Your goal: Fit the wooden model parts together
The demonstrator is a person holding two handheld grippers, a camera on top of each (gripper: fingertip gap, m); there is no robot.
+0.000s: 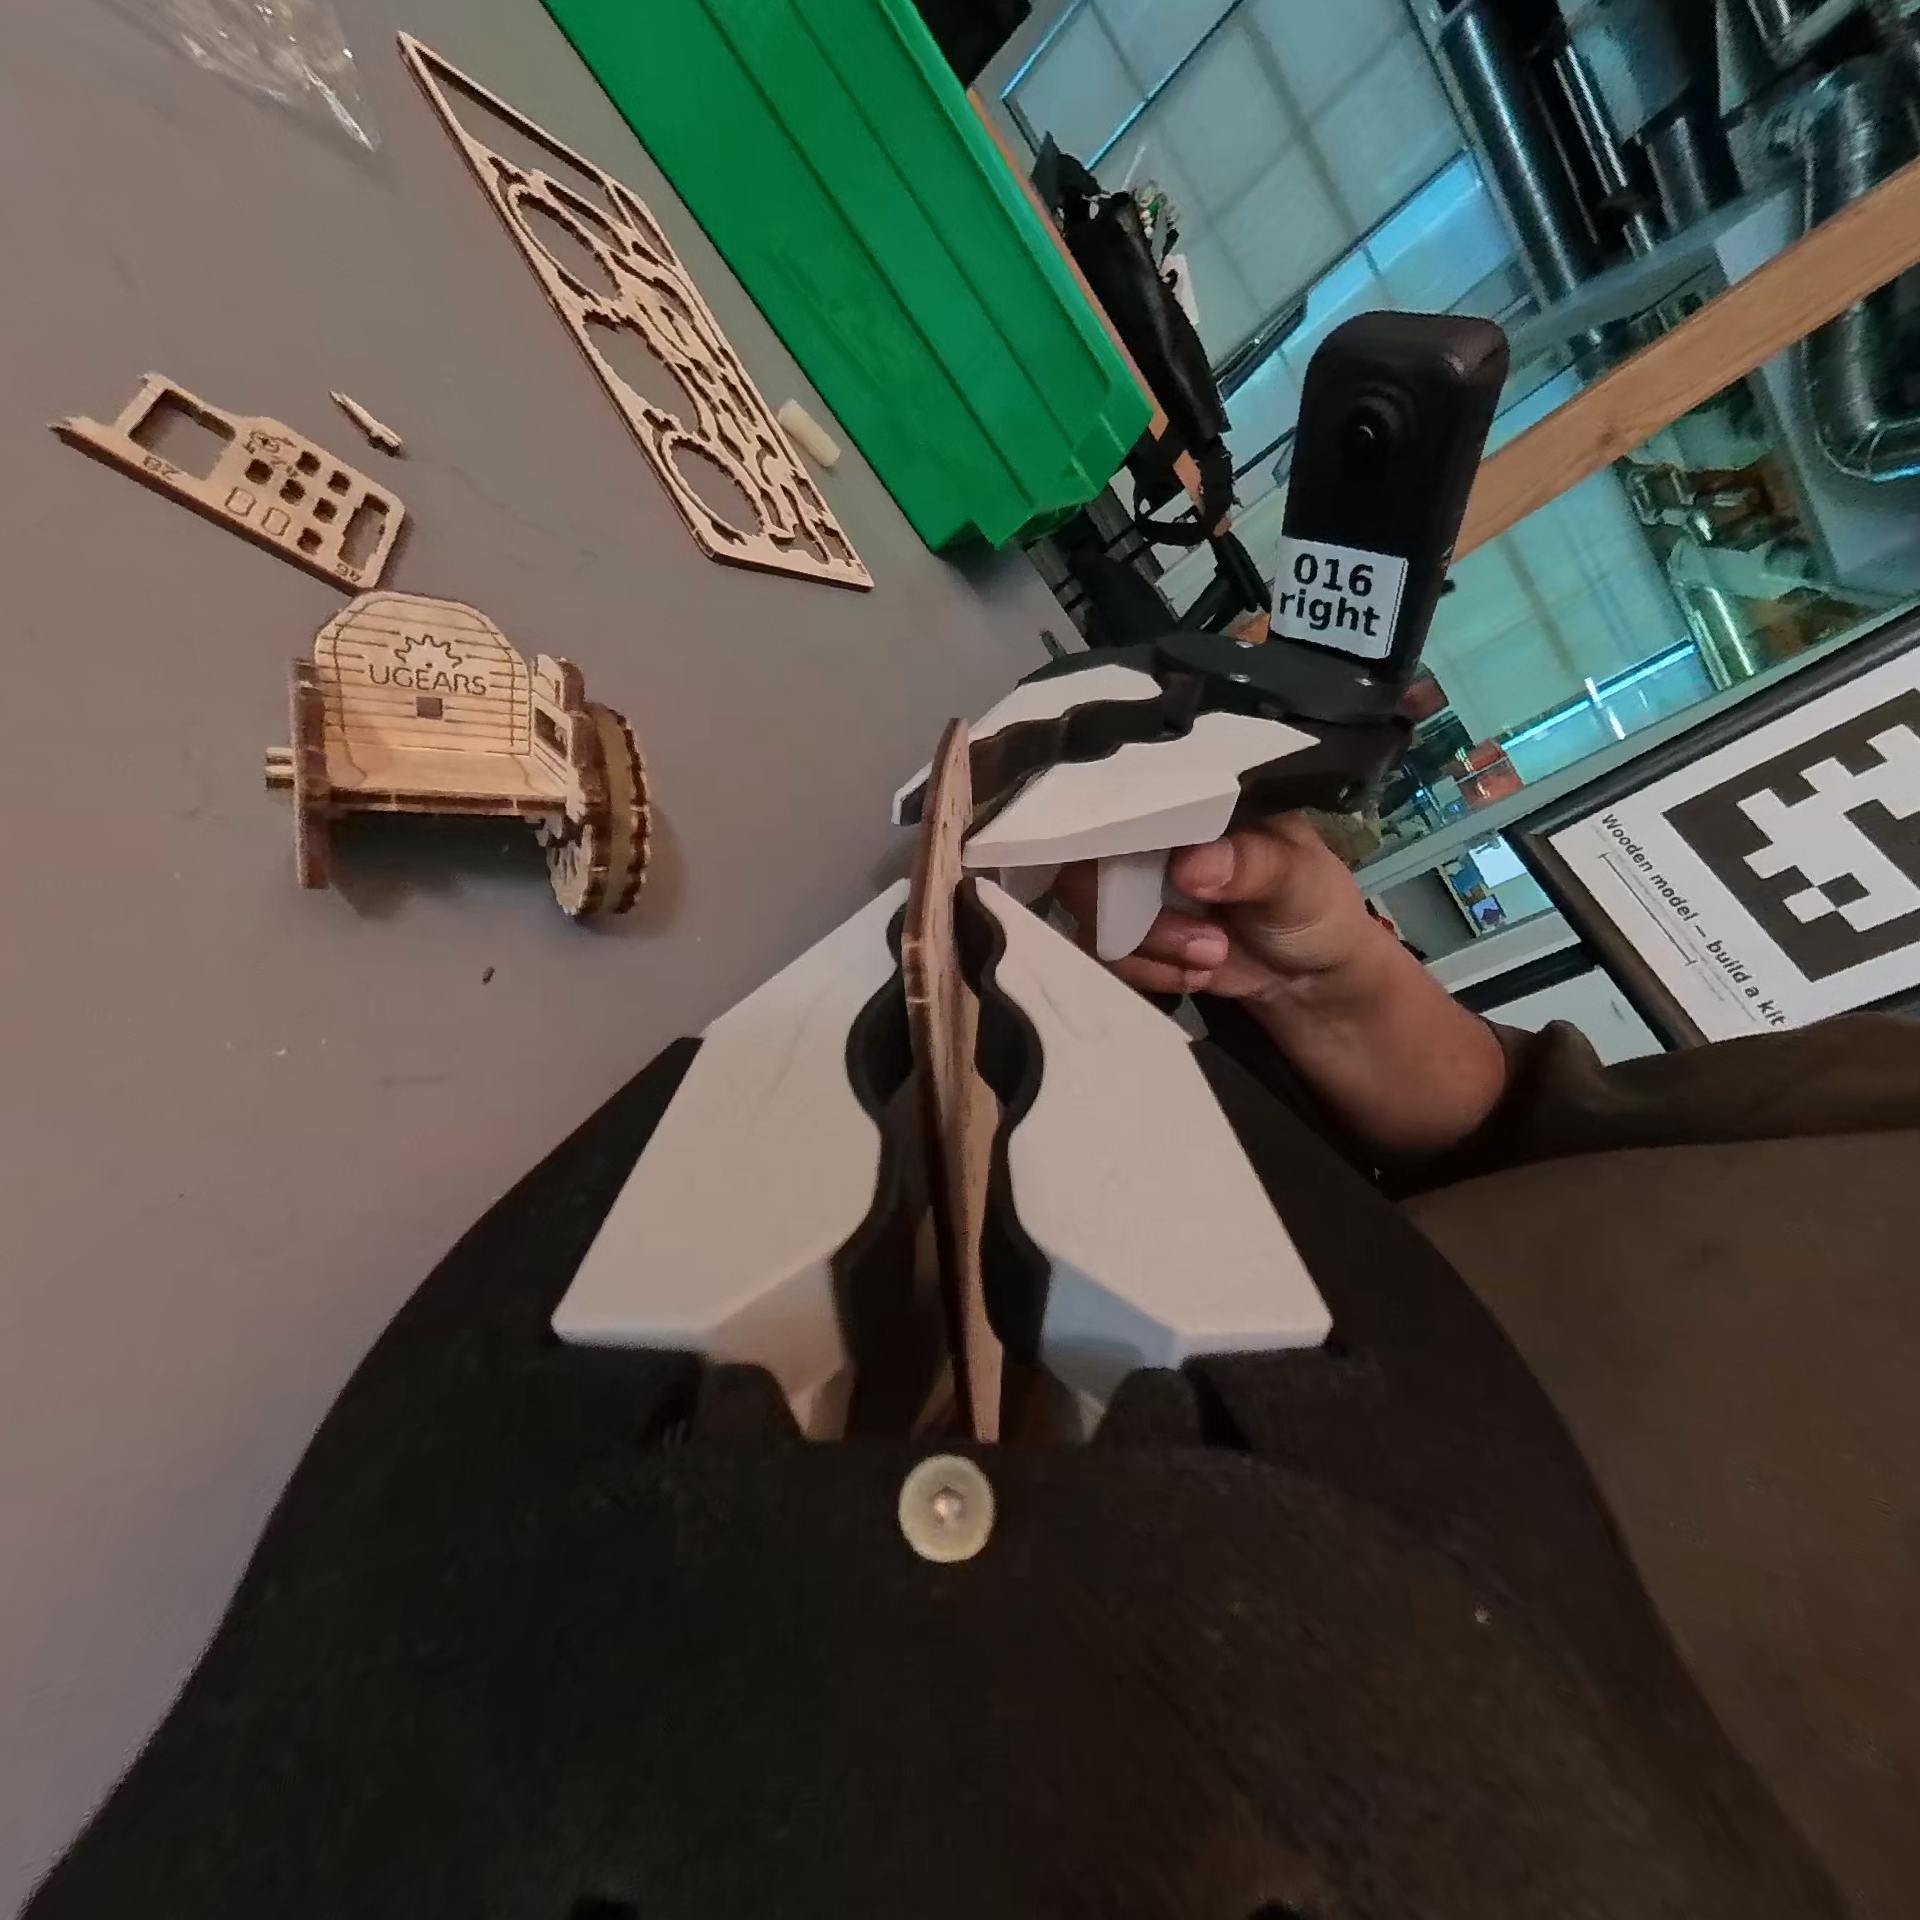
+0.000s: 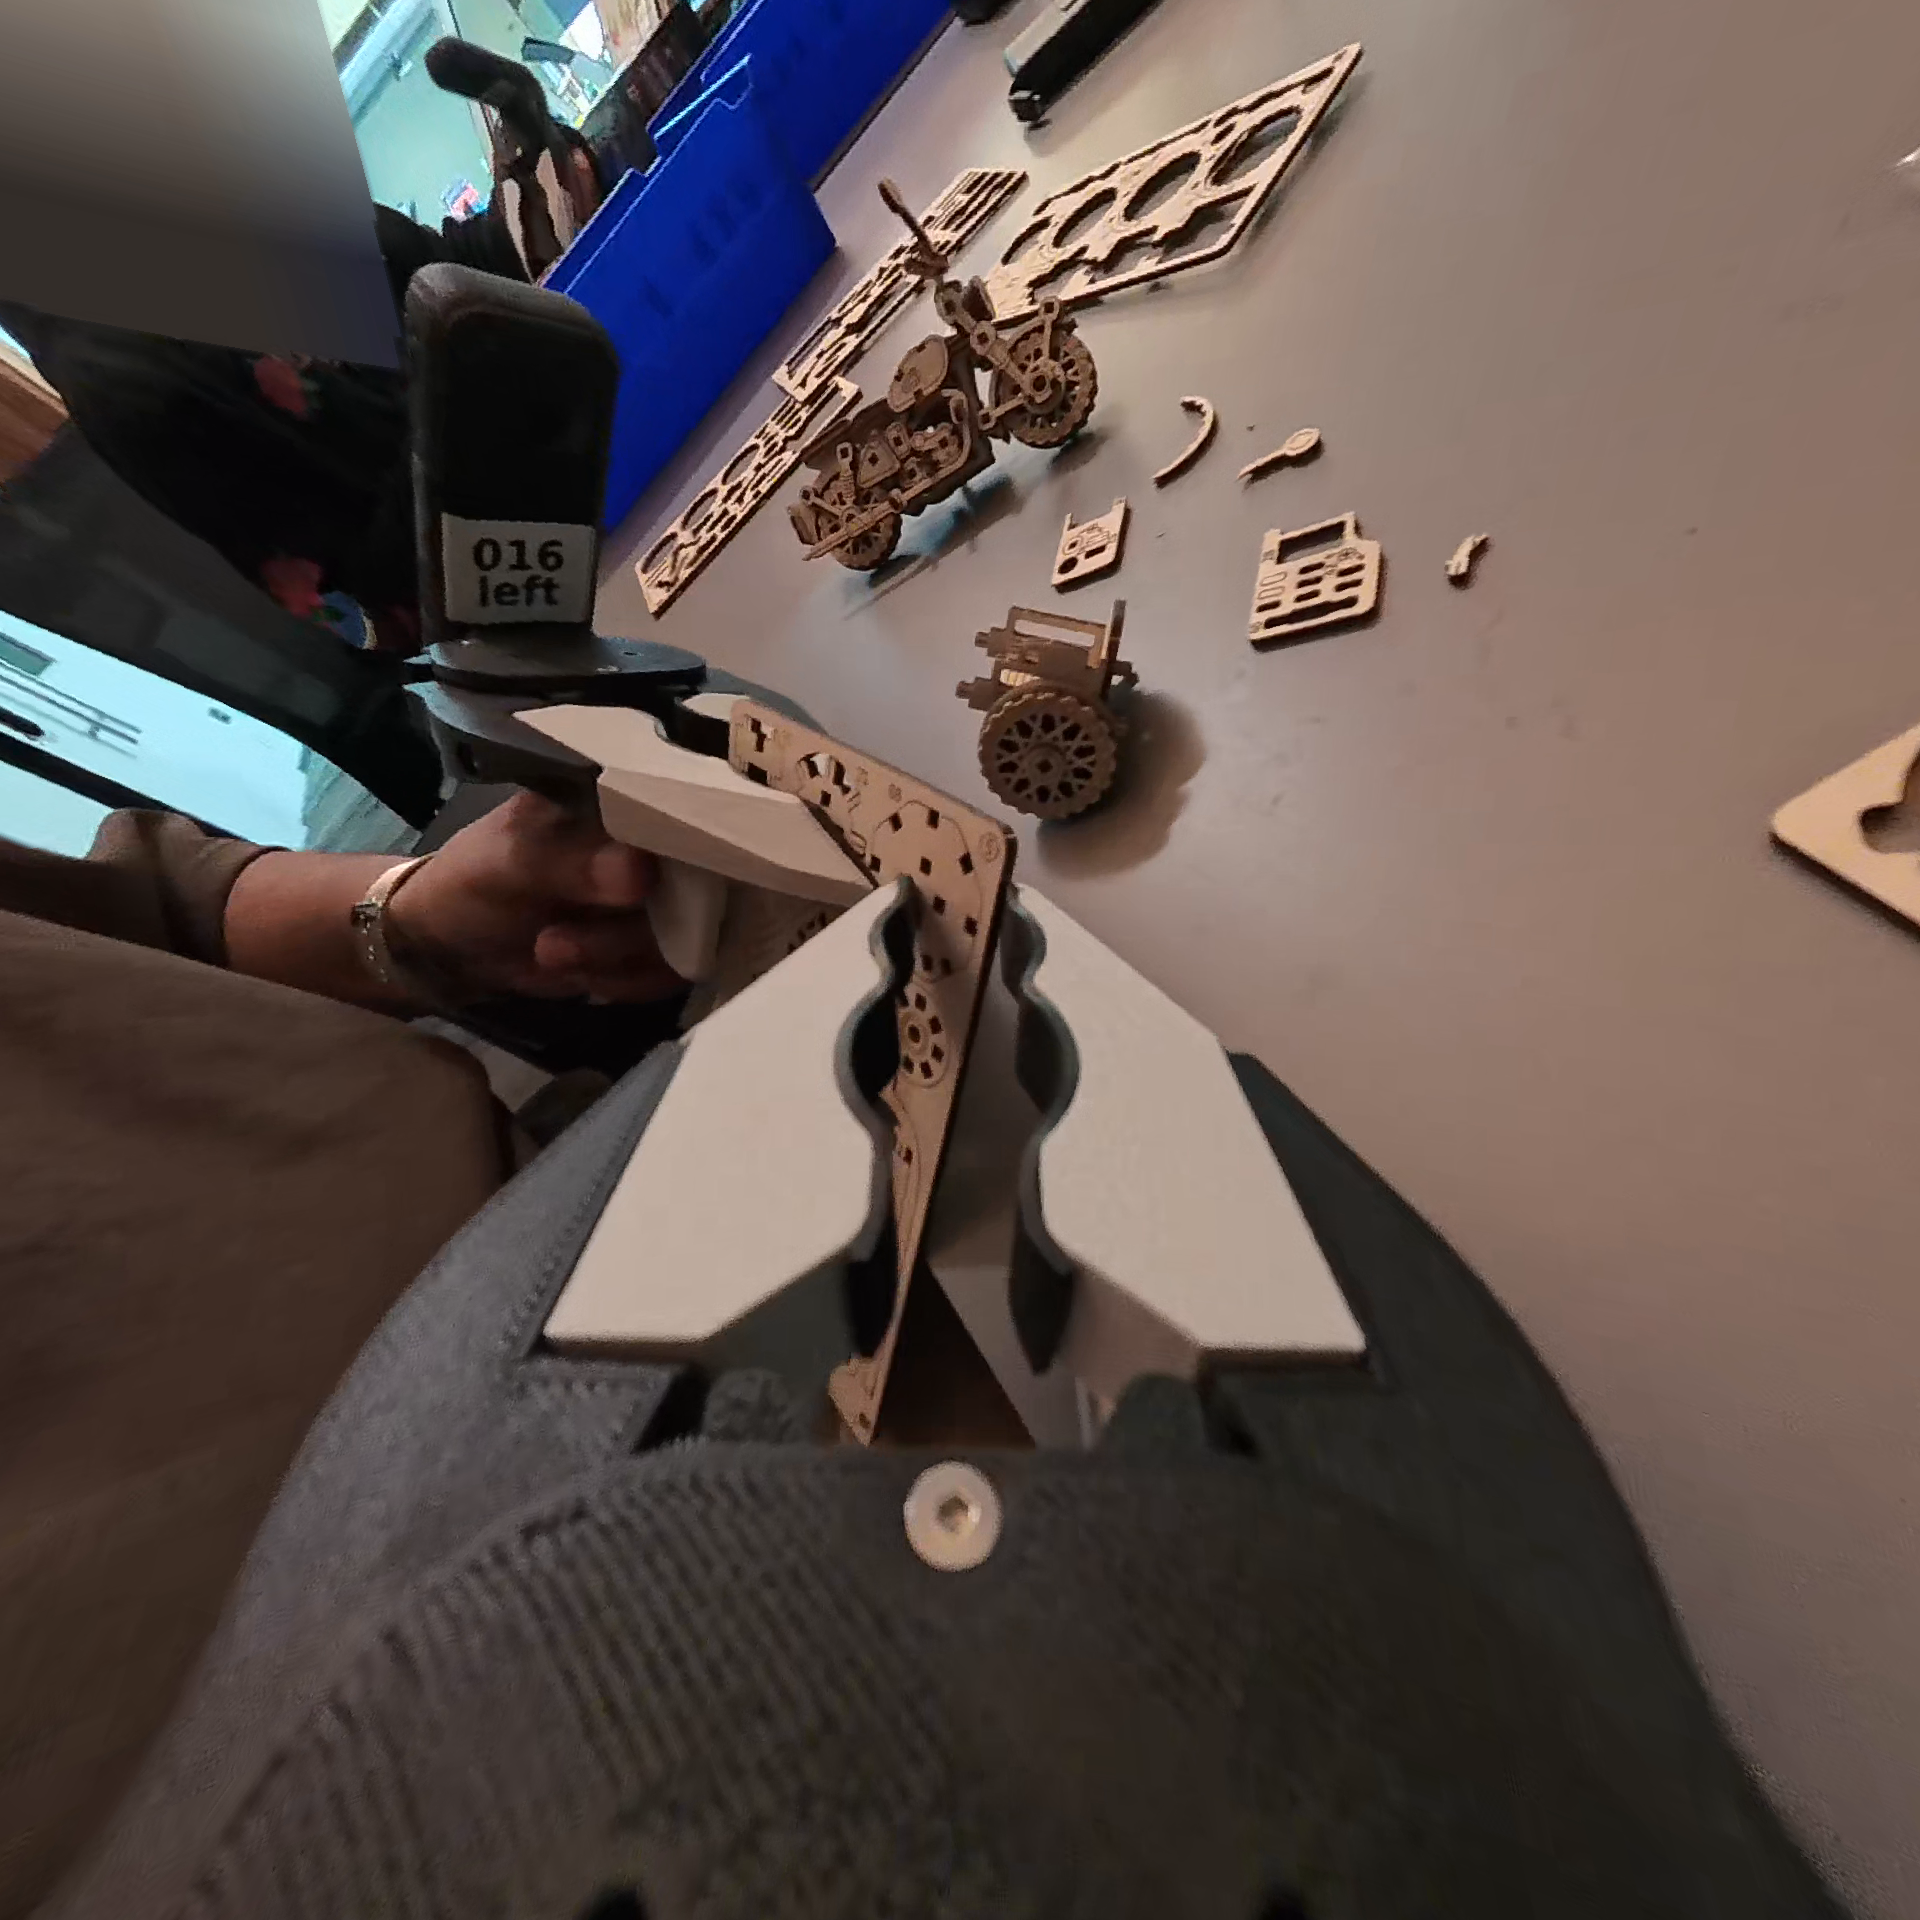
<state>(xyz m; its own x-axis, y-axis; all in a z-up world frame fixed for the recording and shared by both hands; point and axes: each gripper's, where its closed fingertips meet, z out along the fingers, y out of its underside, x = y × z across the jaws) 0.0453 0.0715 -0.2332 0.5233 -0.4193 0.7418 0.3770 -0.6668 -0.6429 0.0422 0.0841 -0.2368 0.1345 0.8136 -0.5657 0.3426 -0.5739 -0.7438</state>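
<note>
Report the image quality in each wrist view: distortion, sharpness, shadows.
Left wrist view: strong wide-angle bending, grey tabletop tilted; the small wooden cart model is sharp, casting a soft shadow. Right wrist view: same bending; the wooden motorcycle model is sharp, while a blurred patch covers the upper left.

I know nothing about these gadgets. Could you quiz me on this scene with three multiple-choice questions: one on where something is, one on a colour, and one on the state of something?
1. Where is the motorbike?
A) on the table
B) in a bin
C) between the fingers

2. What colour is the bin in the left wrist view?
A) red
B) green
C) yellow

3. How is the sheet held?
A) lying flat on the table
B) by one gripper only
C) by both grippers

Answers:
1 A: it stands on its wheels on the grey top.
2 B: its long wall is bright green.
3 C: the left gripper and the right gripper are each shut on it, above the table.
</note>
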